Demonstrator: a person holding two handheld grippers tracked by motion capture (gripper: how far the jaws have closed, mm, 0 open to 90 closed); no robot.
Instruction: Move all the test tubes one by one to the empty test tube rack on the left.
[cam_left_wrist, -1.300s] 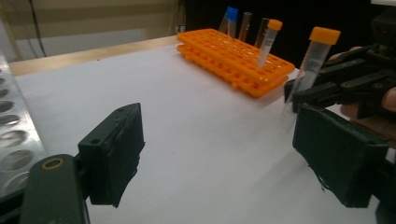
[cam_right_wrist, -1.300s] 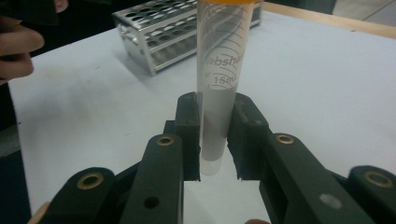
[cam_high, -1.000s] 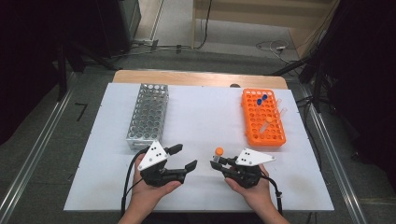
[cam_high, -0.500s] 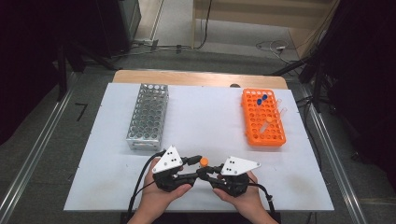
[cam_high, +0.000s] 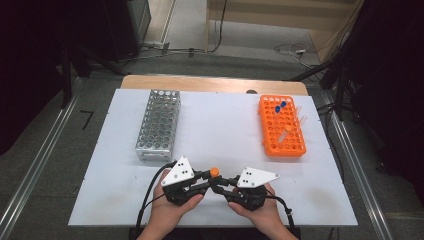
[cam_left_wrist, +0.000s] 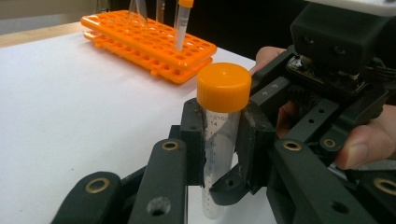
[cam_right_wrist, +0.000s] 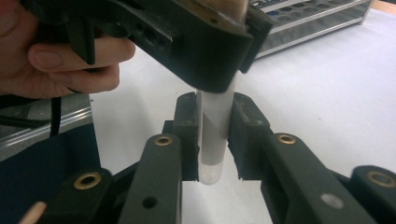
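A clear tube with an orange cap (cam_high: 214, 171) stands upright between both grippers near the table's front edge. My left gripper (cam_high: 212, 181) is shut on the tube (cam_left_wrist: 219, 140) just under its cap, having just closed on it. My right gripper (cam_high: 223, 186) has its pads on either side of the tube's lower end (cam_right_wrist: 214, 140). Its jaws have just been opening a little, and the pads still look to be touching the tube. The left gripper's body (cam_right_wrist: 187, 42) crosses above in the right gripper view. A hand holds each gripper.
An orange rack (cam_high: 281, 125) with a few tubes, two blue-capped (cam_high: 280, 106), stands at the back right. A metal rack (cam_high: 159, 125) stands at the back left. White table surface (cam_high: 220, 125) lies between them.
The two grippers came together at the front middle. The left gripper's jaws closed around the tube that the right gripper carried in from the right.
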